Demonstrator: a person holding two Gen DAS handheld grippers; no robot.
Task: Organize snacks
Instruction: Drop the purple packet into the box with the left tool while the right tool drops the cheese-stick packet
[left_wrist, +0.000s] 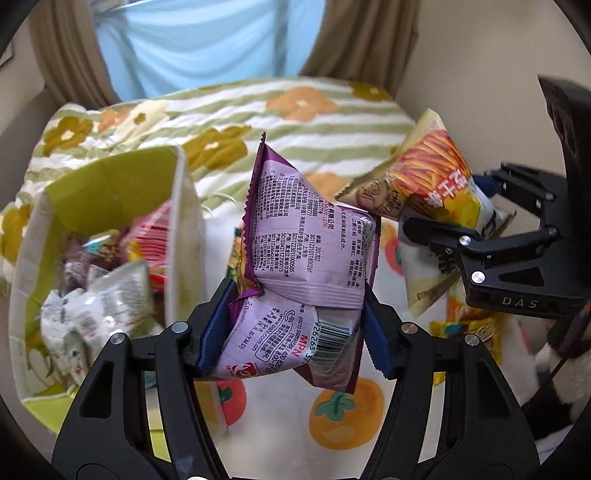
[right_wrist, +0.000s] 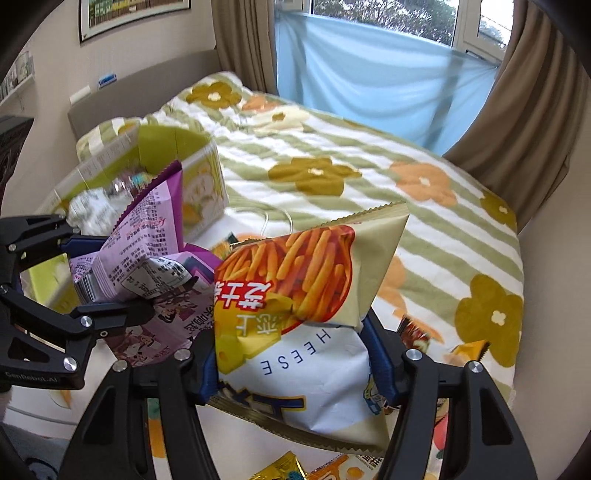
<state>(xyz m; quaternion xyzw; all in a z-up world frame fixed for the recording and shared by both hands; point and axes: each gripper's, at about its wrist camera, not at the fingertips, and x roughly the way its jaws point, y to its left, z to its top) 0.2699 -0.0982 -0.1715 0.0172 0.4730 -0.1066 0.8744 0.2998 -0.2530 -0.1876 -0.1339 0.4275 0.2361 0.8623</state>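
Note:
My left gripper (left_wrist: 293, 328) is shut on a purple snack packet (left_wrist: 306, 243), crumpled between the blue pads and held above the bed. My right gripper (right_wrist: 291, 360) is shut on a cream and orange cheese-stick bag (right_wrist: 306, 295), also lifted off the bedding. In the left wrist view the right gripper (left_wrist: 443, 218) holds that cheese-stick bag (left_wrist: 424, 177) at the right. In the right wrist view the left gripper (right_wrist: 107, 277) holds the purple packet (right_wrist: 147, 251) at the left. A green cardboard box (left_wrist: 110, 188) with several snack packets inside stands to the left.
A bed with a flowered, green-striped quilt (right_wrist: 369, 162) lies under everything. Loose snack packets (right_wrist: 469, 349) lie on a fruit-print cloth (left_wrist: 347, 410) near the front. The green box (right_wrist: 177, 147) stands at the left. Brown curtains (right_wrist: 535, 110) and a blue sheet hang behind.

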